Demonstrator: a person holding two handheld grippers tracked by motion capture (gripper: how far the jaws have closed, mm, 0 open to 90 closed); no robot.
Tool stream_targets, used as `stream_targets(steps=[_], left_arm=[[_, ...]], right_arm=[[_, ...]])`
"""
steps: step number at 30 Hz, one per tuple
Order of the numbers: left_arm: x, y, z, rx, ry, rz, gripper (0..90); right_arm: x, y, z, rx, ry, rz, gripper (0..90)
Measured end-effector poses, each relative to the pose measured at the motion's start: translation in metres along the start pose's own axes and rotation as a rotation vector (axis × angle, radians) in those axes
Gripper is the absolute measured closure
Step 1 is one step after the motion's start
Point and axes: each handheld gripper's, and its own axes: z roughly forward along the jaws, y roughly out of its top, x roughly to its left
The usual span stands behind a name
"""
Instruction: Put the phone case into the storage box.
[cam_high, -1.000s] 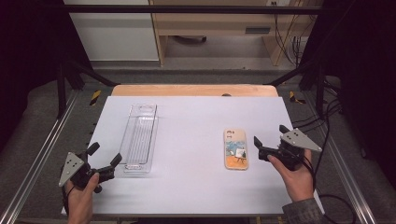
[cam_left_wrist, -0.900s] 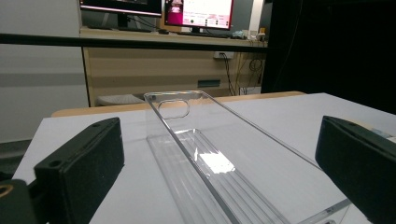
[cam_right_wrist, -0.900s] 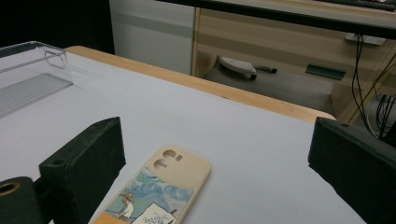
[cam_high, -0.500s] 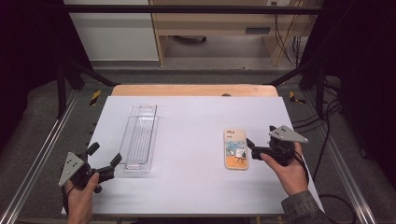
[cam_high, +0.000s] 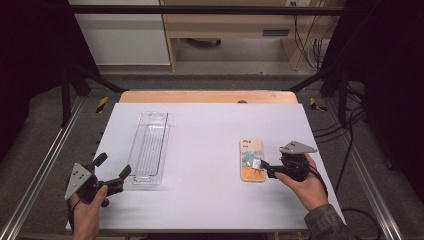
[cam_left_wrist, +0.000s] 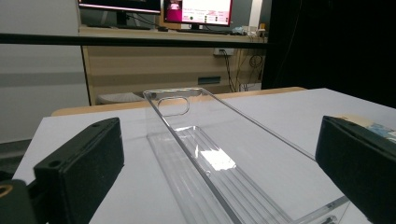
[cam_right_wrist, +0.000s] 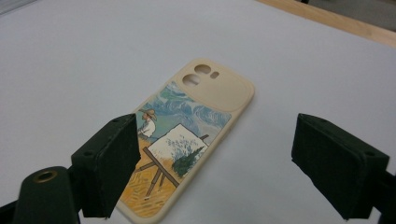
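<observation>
At the bottom right of the high view, a hand holds the right tool (cam_high: 263, 166) low beside the phone case (cam_high: 252, 159). This tool's jaws have just been closing a little, but they are spread wide, and nothing is pinched yet. In the right gripper view one jaw sits over the lower left part of the painted case and the other waits off to its right on bare tabletop. It looks like the step is getting ready to grab the case. Next the jaws need to go down around its edges and squeeze. At the bottom left, the left tool (cam_high: 111, 172) is spread too, just beside the near end of the clear plastic tray (cam_high: 150, 147). Both things lie flat on the white tabletop (cam_high: 210, 125). Farther back are a wooden edge, dark metal frame bars and a pale cabinet.
</observation>
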Motion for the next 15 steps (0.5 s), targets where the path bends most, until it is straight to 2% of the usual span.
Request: stream_targets(steps=[6,11,15], left_arm=[[-0.0003,-0.0001,0.0003,0.001,-0.002,-0.001,0.9],[0.0002,-0.0001,0.0001,0.0,0.001,-0.001,0.9],[0.0004,-0.0001,0.0,-0.001,0.002,-0.005,0.9]], right_arm=[[-0.0034,-0.0041,0.0009,0.041,0.003,0.007,16.9],[-0.0057,-0.0061,0.0019,0.098,0.013,0.002,31.3],[-0.0073,-0.0069,0.0017,0.131,0.042,-0.006,46.2]])
